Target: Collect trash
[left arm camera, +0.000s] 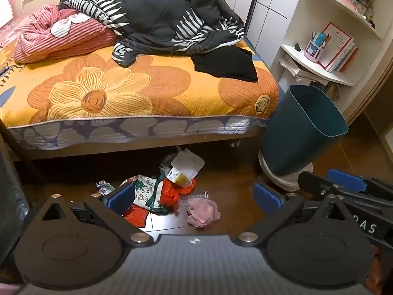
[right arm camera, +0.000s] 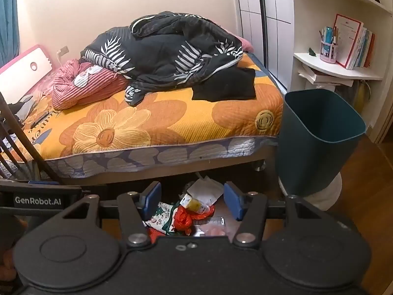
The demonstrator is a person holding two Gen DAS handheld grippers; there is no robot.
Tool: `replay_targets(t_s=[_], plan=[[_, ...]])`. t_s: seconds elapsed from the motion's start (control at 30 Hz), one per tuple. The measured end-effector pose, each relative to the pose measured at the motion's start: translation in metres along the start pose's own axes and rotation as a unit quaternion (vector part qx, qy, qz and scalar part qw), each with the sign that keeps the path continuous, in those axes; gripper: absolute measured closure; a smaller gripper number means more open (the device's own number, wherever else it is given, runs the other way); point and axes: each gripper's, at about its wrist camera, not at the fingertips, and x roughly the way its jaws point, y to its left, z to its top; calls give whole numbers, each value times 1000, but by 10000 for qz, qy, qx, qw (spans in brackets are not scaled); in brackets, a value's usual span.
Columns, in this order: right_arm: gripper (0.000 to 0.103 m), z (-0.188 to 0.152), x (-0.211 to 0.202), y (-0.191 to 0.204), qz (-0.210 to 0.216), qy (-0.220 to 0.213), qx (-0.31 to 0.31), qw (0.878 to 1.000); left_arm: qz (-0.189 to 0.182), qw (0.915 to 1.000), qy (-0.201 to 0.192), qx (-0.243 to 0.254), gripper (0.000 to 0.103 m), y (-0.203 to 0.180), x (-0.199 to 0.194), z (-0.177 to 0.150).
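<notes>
A pile of trash lies on the wooden floor at the bed's foot: a white paper [left arm camera: 188, 162], a small yellow carton [left arm camera: 178, 175], a red wrapper [left arm camera: 172, 193], a green-and-white wrapper [left arm camera: 145, 189] and a crumpled pink tissue [left arm camera: 202, 212]. My left gripper [left arm camera: 194, 196] hangs above the pile, open and holding nothing. My right gripper [right arm camera: 192, 201] is open too, with the yellow carton [right arm camera: 194, 202] and red wrapper [right arm camera: 183, 218] seen on the floor beyond its blue pads [right arm camera: 152, 200]. A teal bin [left arm camera: 302, 132] [right arm camera: 316, 135] stands to the right on a white base.
A bed [left arm camera: 147, 93] with an orange flowered cover, a dark leaf-print quilt [left arm camera: 159, 17] and a pink blanket fills the back. White shelves [right arm camera: 336, 71] with books stand at the right. Dark wooden rails [right arm camera: 14, 142] stand at the left.
</notes>
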Motion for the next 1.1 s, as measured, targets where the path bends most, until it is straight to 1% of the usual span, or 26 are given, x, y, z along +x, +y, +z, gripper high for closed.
replay_targets(t_s=[0.03, 0.07, 0.13, 0.2, 0.27, 0.33, 0.37, 0.43, 0.57, 1.1], plan=[[46, 0, -1, -1, -18, -14, 14, 10000, -42, 10000, 4, -41, 0, 1, 0, 0], [46, -2, 1, 5, -85, 17, -24, 10000, -35, 10000, -8, -45, 0, 1, -1, 0], [46, -3, 1, 2, -57, 14, 32, 10000, -1, 10000, -27, -61, 0, 1, -1, -1], [46, -3, 1, 1, -53, 38, 20, 10000, 19, 9999, -38, -94, 0, 1, 4, -8], [46, 2, 2, -3, 23, 119, 70, 9999, -12, 9999, -32, -118, 0, -2, 6, -12], [46, 7, 7, -2, 27, 123, 22, 9999, -94, 9998, 55, -147, 0, 2, 5, -4], [46, 0, 2, -1, 32, 82, 1, 10000, -98, 9998, 51, -154, 0, 2, 4, -4], [46, -1, 2, -1, 22, 97, -16, 9999, -95, 9998, 45, -158, 0, 3, 3, -4], [46, -1, 1, 1, 12, 138, -27, 9999, -83, 9999, 29, -144, 0, 2, 1, -8], [46, -2, 1, 1, 14, 175, -47, 9998, -146, 9998, 9, -98, 0, -2, -1, -7]])
